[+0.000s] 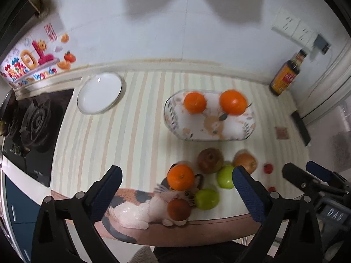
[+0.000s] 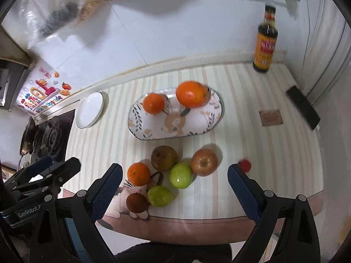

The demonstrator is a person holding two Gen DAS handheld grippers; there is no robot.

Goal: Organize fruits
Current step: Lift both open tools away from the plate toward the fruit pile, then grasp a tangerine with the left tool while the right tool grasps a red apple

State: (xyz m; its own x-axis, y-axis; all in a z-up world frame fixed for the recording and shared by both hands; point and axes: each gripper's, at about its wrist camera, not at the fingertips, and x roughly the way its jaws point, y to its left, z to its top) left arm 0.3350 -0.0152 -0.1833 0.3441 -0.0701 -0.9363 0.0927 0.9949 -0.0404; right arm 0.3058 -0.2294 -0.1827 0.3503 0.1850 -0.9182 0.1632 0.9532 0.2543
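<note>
An oval patterned tray (image 1: 193, 131) (image 2: 197, 127) holds two oranges (image 1: 194, 102) (image 1: 233, 102) (image 2: 154, 103) (image 2: 192, 94). In front of it lies a loose pile: a third orange (image 1: 180, 177) (image 2: 138, 174), a brown pear (image 1: 210, 160) (image 2: 164, 158), a red apple (image 1: 245, 161) (image 2: 204, 162), two green apples (image 1: 226, 176) (image 1: 206, 199) (image 2: 181, 175) (image 2: 159, 196), and a small dark brown fruit (image 1: 178, 209) (image 2: 136, 202). My left gripper (image 1: 177, 188) and my right gripper (image 2: 174, 184) are both open and empty, held above the counter's front edge over the pile.
A round white plate (image 1: 99, 92) (image 2: 90, 109) sits at the back left beside a gas stove (image 1: 33, 122). A sauce bottle (image 1: 285, 74) (image 2: 265, 41) stands at the back right. A small red item (image 1: 268, 168) (image 2: 245, 164) lies right of the pile. A cat-print mat (image 1: 136, 214) covers the front edge.
</note>
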